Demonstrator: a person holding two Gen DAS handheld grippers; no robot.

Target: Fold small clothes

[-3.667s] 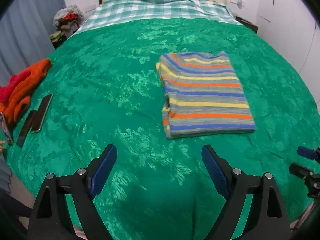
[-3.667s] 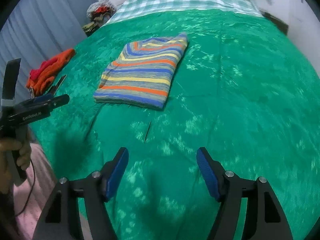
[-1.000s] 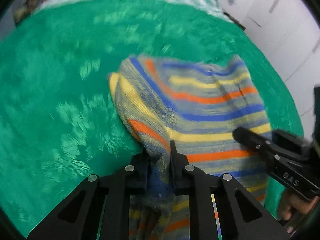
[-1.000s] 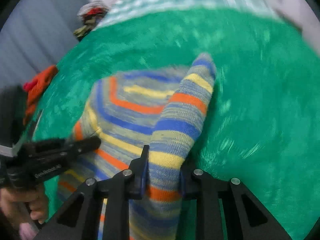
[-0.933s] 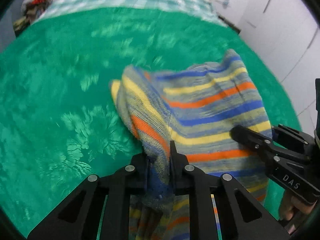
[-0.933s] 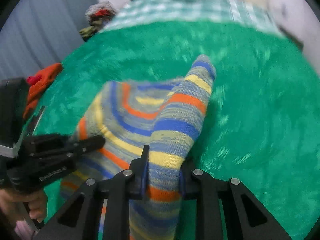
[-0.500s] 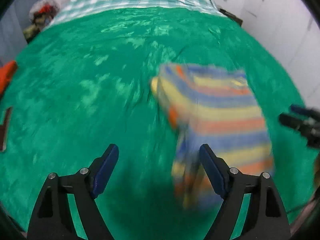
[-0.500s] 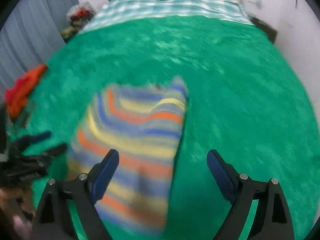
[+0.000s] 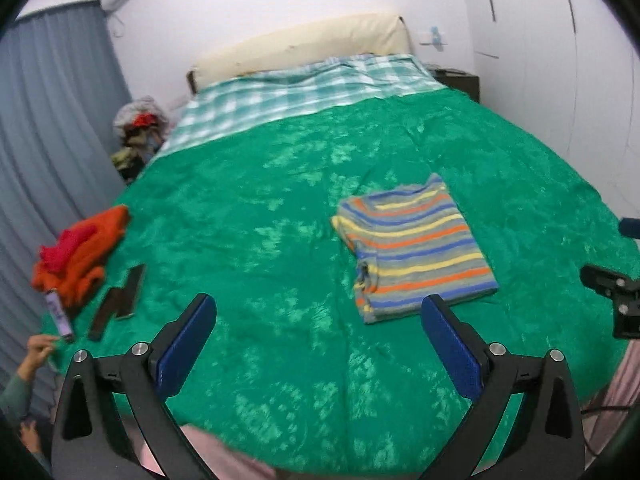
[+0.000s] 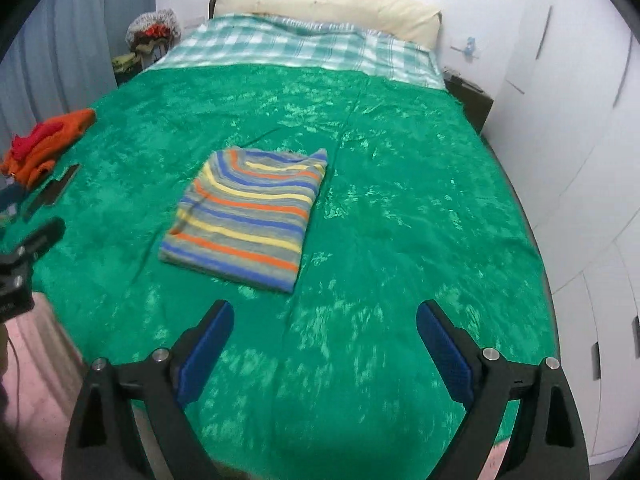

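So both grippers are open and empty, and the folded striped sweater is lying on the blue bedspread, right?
Not quite: the bedspread is green, not blue, as the right wrist view shows. The rest holds: the left gripper and right gripper are open and empty, and the folded striped sweater lies on it.

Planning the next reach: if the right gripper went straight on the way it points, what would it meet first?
Probably the green bedspread, just right of the folded striped sweater; the right gripper has open, empty jaws. Depth is unclear.
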